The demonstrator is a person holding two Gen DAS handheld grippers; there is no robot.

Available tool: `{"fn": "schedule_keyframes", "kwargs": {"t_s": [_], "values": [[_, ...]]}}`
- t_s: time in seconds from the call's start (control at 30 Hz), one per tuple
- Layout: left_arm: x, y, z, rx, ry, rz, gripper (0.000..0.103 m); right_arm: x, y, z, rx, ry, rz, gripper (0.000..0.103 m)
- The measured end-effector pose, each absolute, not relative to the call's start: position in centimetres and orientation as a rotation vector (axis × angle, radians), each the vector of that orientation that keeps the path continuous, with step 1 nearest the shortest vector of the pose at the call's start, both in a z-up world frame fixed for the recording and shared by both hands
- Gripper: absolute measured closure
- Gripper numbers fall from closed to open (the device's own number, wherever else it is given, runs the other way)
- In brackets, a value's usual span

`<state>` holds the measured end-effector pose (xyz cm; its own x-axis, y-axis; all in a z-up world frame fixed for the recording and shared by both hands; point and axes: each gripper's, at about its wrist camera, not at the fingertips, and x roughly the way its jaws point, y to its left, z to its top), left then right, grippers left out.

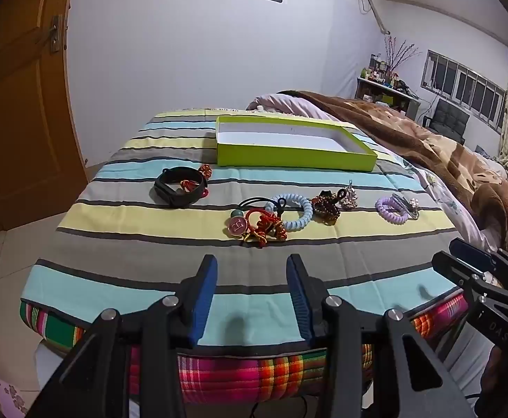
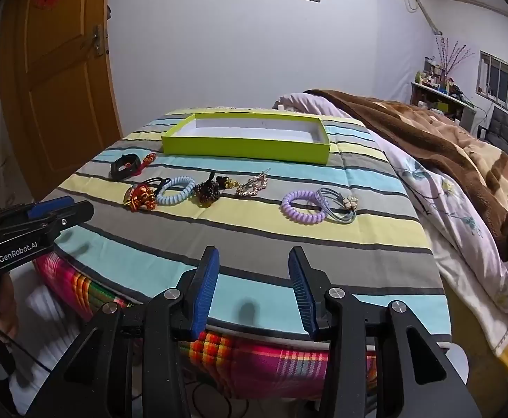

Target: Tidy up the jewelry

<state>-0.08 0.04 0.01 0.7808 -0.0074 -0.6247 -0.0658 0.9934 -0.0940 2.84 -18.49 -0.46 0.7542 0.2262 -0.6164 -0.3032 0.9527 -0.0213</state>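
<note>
A shallow lime-green box (image 1: 295,155) (image 2: 245,148), white inside and empty, lies at the far side of the striped cloth. In front of it lies a row of pieces: a black band (image 1: 180,184) (image 2: 125,169), a red knot charm with a pink round tag (image 1: 264,228) (image 2: 140,198), a light-blue coil tie (image 1: 294,212) (image 2: 175,191), a dark beaded piece (image 1: 327,205) (image 2: 206,191), a rhinestone clip (image 2: 252,184), and a purple coil tie (image 1: 391,210) (image 2: 301,205). My left gripper (image 1: 252,268) and right gripper (image 2: 254,261) are open, empty, near the cloth's front edge.
The striped cloth (image 1: 149,216) (image 2: 358,244) covers a plaid pad at a bed's foot. A brown blanket (image 1: 428,146) (image 2: 462,146) and a floral sheet (image 2: 445,209) lie to the right. A wooden door (image 1: 17,122) stands at left.
</note>
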Motion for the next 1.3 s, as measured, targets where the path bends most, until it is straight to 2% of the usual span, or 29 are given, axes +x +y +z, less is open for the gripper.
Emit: {"fn": "schedule_keyframes", "kwargs": {"t_s": [1.3], "values": [[-1.1,-0.3,0.3,-0.086,0.628,0.072,0.06,2.1,-18.6,0.1,-0.137,0.602,0.267,0.061]]}}
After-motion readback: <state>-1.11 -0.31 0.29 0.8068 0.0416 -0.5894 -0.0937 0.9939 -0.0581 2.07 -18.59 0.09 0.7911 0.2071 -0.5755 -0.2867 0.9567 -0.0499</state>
